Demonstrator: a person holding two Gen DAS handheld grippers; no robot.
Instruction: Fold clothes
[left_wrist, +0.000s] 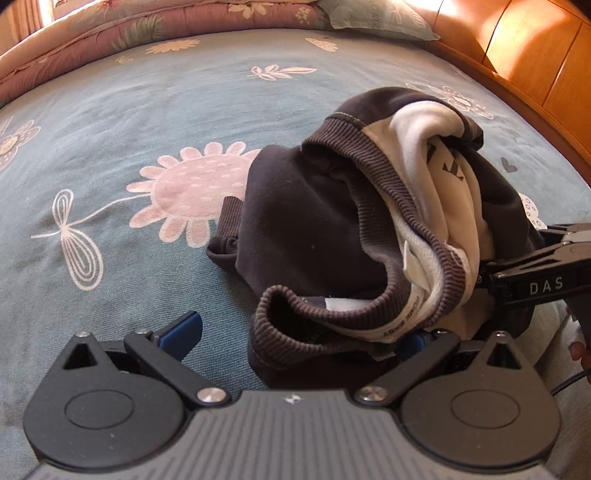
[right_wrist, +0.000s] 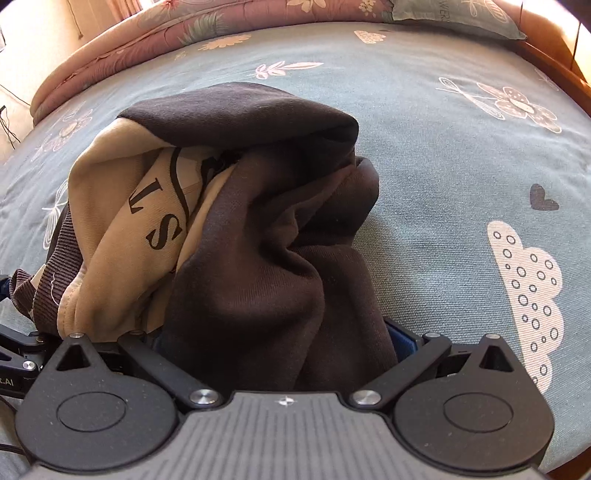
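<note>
A crumpled dark brown and cream sweatshirt (left_wrist: 325, 218) with ribbed hem and black lettering lies bunched on the bed. My left gripper (left_wrist: 295, 339) is open, its jaws wide apart; the ribbed hem lies between them, over the right finger. The left blue pad (left_wrist: 181, 332) is bare. The right gripper body (left_wrist: 535, 280) shows at the right edge against the cloth. In the right wrist view the sweatshirt (right_wrist: 240, 229) fills the middle. My right gripper (right_wrist: 280, 343) is open, with dark cloth heaped between its fingers and hiding the tips.
The bed has a blue-green sheet (left_wrist: 129, 122) with pink flower prints. A pink quilt (left_wrist: 110, 33) and a pillow (left_wrist: 373, 18) lie at the far end. A wooden headboard (left_wrist: 535, 55) runs along the right. The left gripper's body (right_wrist: 14, 354) shows at the right view's left edge.
</note>
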